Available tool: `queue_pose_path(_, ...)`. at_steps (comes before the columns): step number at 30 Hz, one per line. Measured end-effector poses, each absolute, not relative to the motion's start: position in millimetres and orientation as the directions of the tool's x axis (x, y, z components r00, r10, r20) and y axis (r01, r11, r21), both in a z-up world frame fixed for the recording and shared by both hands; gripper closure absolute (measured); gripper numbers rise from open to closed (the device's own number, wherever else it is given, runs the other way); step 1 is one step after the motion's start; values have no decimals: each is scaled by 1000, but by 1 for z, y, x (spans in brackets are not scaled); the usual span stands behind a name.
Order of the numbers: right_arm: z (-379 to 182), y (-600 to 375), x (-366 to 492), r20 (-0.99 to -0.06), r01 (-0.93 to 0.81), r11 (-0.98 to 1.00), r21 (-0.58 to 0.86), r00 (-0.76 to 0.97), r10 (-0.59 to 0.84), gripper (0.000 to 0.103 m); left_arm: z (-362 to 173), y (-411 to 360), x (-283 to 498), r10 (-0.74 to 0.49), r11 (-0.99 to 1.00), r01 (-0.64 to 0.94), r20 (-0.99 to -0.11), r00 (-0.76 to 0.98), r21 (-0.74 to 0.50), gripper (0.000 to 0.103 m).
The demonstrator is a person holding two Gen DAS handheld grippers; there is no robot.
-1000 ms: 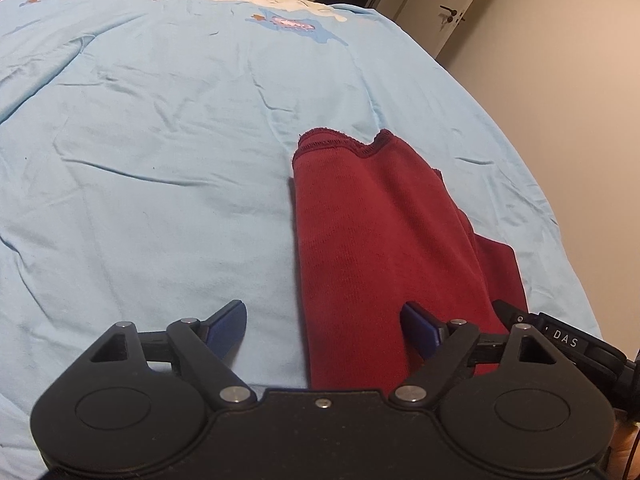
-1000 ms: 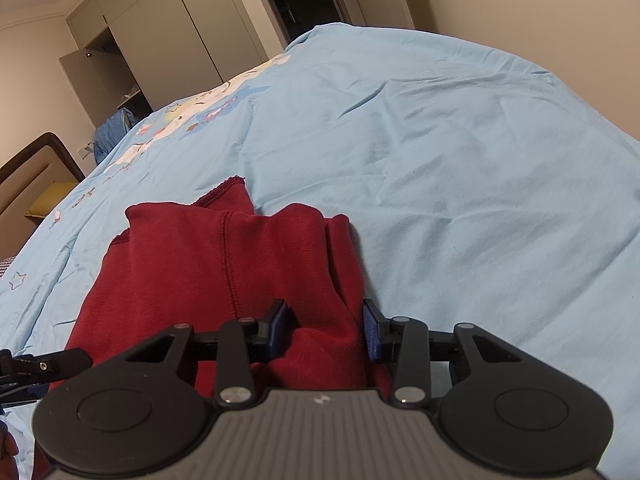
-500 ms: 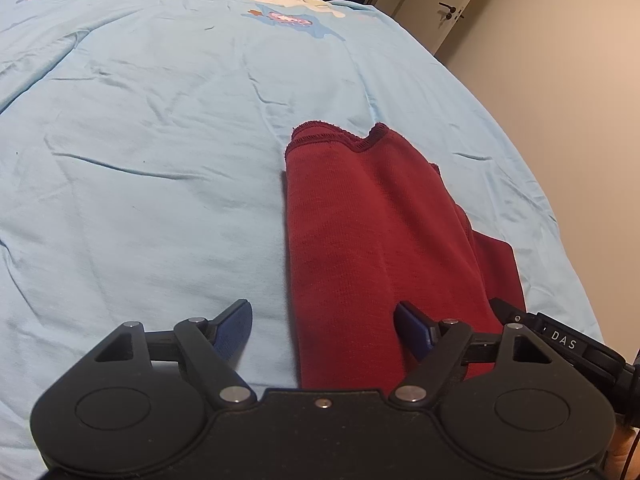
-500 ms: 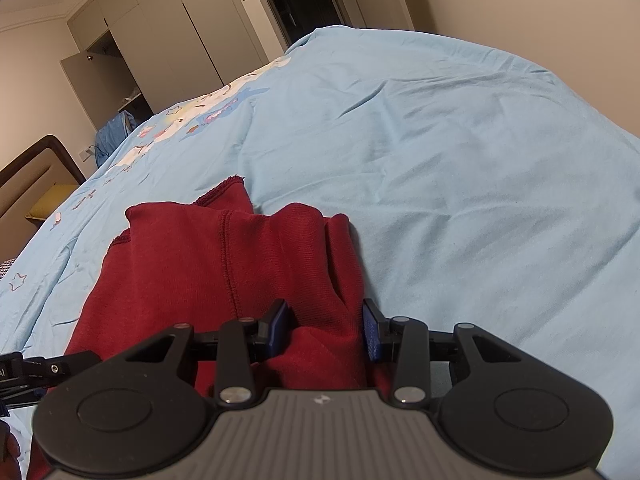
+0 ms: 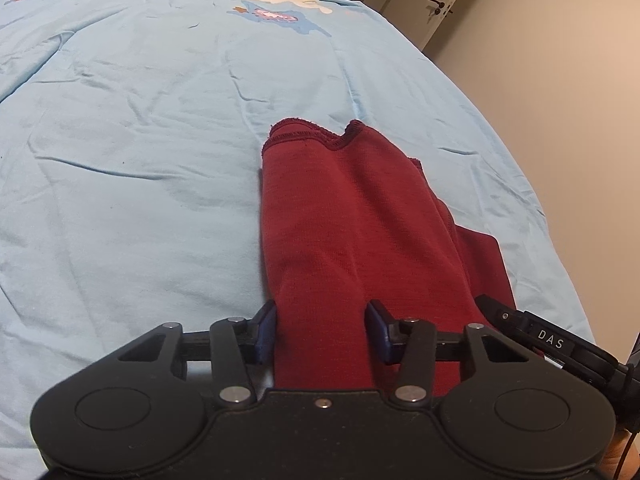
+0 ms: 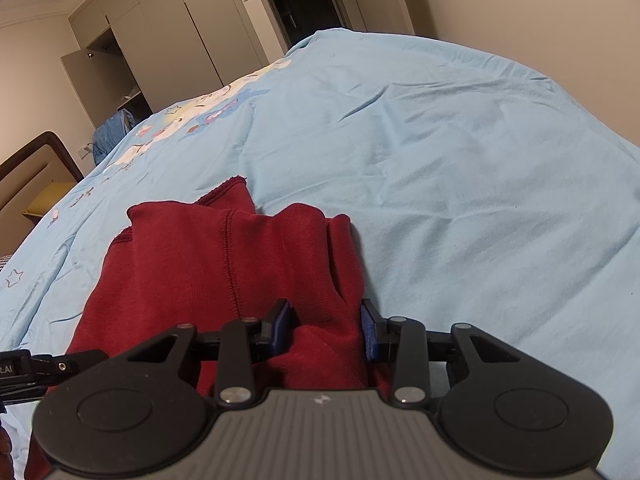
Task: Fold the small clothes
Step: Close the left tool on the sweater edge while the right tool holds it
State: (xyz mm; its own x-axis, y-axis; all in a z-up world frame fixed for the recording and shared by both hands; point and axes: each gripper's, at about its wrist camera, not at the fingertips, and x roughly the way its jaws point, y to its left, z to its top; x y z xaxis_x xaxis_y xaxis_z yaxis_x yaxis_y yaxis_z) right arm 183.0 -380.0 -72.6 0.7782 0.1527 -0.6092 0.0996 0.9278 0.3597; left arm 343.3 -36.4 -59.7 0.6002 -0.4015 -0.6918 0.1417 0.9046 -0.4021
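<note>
Wrinkled light-blue bedsheet (image 5: pixel 160 168) under a dark-red garment (image 5: pixel 348 224), beige walls.

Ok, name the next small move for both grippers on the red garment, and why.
Probably lift both near corners together and carry them toward the far hem. The left gripper, just closed in, and right gripper each pinch the red garment, lying long on the bedsheet.

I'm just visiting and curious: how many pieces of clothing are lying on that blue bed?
1 that I can see: a dark red garment on the blue bedsheet, its near end between both tongs. More layers may be hidden underneath its folds.
</note>
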Motion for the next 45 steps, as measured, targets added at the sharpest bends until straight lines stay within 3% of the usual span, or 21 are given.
queue_pose_path(6, -64, -374, 179, -600, 79, 936, 344, 785, 154, 81, -48, -44, 339, -383, 919, 178, -688, 616, -353, 69)
queue_pose_path(10, -54, -370, 175, -583, 60, 943, 327, 798, 151, 85, -36, -47, 334, -383, 921, 208, -665, 641, -330, 73)
queue_pose_path(19, -25, -360, 170, -525, -2, 949, 316, 833, 177, 86, 0, -44, 328, -382, 924, 280, -599, 704, -260, 75)
queue_pose_path(30, 3, -313, 201, -439, -147, 946, 290, 857, 268, 86, 36, -5, 345, -251, 967, 234, -518, 818, -100, 76)
queue_pose_path(37, 3, -279, 241, -433, -196, 930, 311, 842, 322, 86, 35, 23, 359, -175, 984, 167, -513, 840, -62, 76)
queue_pose_path(45, -15, -252, 266, -493, -191, 935, 298, 808, 322, 86, 1, 41, 371, -144, 989, 104, -588, 796, -102, 75)
